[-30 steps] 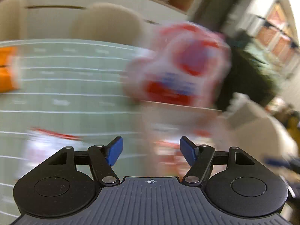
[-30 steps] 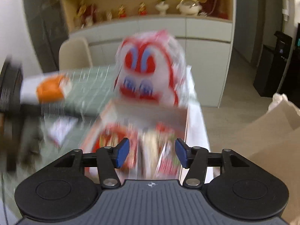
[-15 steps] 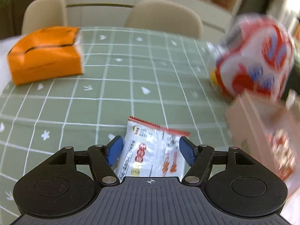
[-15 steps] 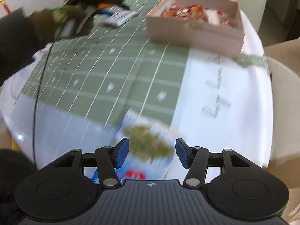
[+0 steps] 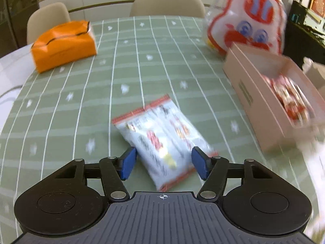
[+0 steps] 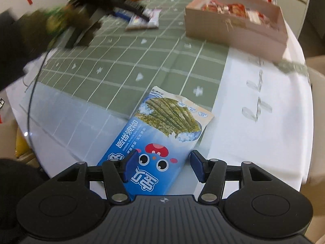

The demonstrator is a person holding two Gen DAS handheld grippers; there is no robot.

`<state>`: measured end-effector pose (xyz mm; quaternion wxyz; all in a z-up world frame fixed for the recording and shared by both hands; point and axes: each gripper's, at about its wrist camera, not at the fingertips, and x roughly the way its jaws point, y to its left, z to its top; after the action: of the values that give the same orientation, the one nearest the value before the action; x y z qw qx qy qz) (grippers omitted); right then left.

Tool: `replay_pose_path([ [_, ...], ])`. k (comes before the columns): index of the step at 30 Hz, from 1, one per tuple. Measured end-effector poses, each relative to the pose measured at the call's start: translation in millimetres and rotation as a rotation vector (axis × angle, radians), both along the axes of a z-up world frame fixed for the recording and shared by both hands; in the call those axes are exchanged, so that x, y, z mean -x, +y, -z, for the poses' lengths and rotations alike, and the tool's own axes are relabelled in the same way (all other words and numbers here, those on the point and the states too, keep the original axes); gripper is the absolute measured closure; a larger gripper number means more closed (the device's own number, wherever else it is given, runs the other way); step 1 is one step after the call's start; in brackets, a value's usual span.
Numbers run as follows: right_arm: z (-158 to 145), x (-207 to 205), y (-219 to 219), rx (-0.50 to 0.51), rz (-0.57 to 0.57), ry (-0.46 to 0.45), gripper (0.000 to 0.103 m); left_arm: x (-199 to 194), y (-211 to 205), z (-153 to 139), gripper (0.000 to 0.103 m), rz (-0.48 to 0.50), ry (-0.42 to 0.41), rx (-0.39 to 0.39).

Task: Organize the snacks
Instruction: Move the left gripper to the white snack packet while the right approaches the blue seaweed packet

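Pick-up step, I'd judge: both grippers spread apart. Left gripper straddles white red-edged snack packet on green grid tablecloth; right gripper straddles blue seaweed-snack bag at table edge. Next: close w/ care, carry both to pink cardboard box.

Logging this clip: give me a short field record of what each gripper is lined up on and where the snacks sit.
left gripper: open, fingers straddling white snack packet
right gripper: open, over blue seaweed packet
cardboard box: open, holds red-wrapped snacks
cartoon-face bag: behind box
orange pack: far left of green tablecloth
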<state>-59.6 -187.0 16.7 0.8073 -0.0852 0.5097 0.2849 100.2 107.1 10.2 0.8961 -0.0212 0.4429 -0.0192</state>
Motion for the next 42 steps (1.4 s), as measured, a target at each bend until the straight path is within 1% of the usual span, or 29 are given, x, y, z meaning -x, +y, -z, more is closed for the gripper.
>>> replay_pose_path([
  [2,1,-11,3,0.005,-0.004,-0.025,0.047,21,-4,4,0.051,-0.004,0.011,-0.026],
  [4,1,-21,6,0.007,-0.015,-0.052,0.047,38,-8,5,0.052,-0.012,-0.004,-0.066],
  [5,2,-27,8,0.011,-0.021,-0.074,0.046,44,-7,5,0.053,-0.023,0.000,-0.057],
  [7,3,-40,8,0.024,-0.011,-0.116,0.045,55,-1,2,0.055,-0.055,0.006,-0.003],
  [8,1,-46,10,0.038,-0.004,-0.146,0.045,62,3,-2,0.055,-0.081,0.006,0.040],
  [10,-8,-53,18,0.063,-0.026,-0.233,0.045,73,14,-9,0.055,-0.138,-0.004,0.104],
  [12,-19,-63,34,0.030,-0.079,-0.295,0.045,87,27,-19,0.055,-0.214,-0.024,0.148],
  [14,-29,-75,59,-0.027,-0.119,-0.326,0.035,99,41,-30,0.055,-0.294,-0.029,0.198],
  [15,-33,-85,76,-0.064,-0.130,-0.335,0.034,103,47,-33,0.055,-0.323,-0.024,0.218],
  [16,-34,-95,91,-0.096,-0.134,-0.336,0.033,107,52,-35,0.055,-0.344,-0.020,0.234],
  [18,-31,-122,128,-0.133,-0.126,-0.307,0.033,119,57,-41,0.055,-0.359,-0.016,0.245],
  [20,-25,-152,160,-0.162,-0.081,-0.238,0.033,129,60,-44,0.055,-0.362,-0.016,0.251],
  [22,-16,-180,182,-0.191,-0.030,-0.161,0.033,142,63,-43,0.055,-0.370,-0.013,0.269],
  [24,-4,-200,203,-0.189,-0.004,-0.101,0.033,151,67,-39,0.055,-0.383,-0.008,0.292],
  [25,3,-207,212,-0.171,-0.002,-0.077,0.027,153,69,-36,0.055,-0.388,-0.002,0.302],
  [26,10,-210,219,-0.138,0.000,-0.083,0.025,155,70,-33,0.055,-0.389,0.008,0.308],
  [29,18,-210,237,-0.023,-0.035,-0.127,0.025,160,75,-29,0.055,-0.391,0.024,0.306],
  [31,21,-204,238,0.020,-0.056,-0.148,0.030,161,77,-27,0.055,-0.395,0.026,0.315],
  [34,17,-179,225,0.034,-0.097,-0.169,0.031,157,75,-26,0.055,-0.393,0.022,0.331],
  [36,10,-151,206,0.039,-0.117,-0.177,0.031,154,69,-27,0.055,-0.380,0.019,0.339],
  [38,6,-122,187,0.055,-0.140,-0.162,0.031,152,60,-27,0.055,-0.362,0.024,0.343],
  [39,4,-106,175,0.046,-0.149,-0.156,0.031,152,55,-27,0.055,-0.352,0.024,0.346],
  [42,-3,-66,142,-0.028,-0.198,-0.141,0.030,152,36,-23,0.055,-0.319,0.039,0.356],
])
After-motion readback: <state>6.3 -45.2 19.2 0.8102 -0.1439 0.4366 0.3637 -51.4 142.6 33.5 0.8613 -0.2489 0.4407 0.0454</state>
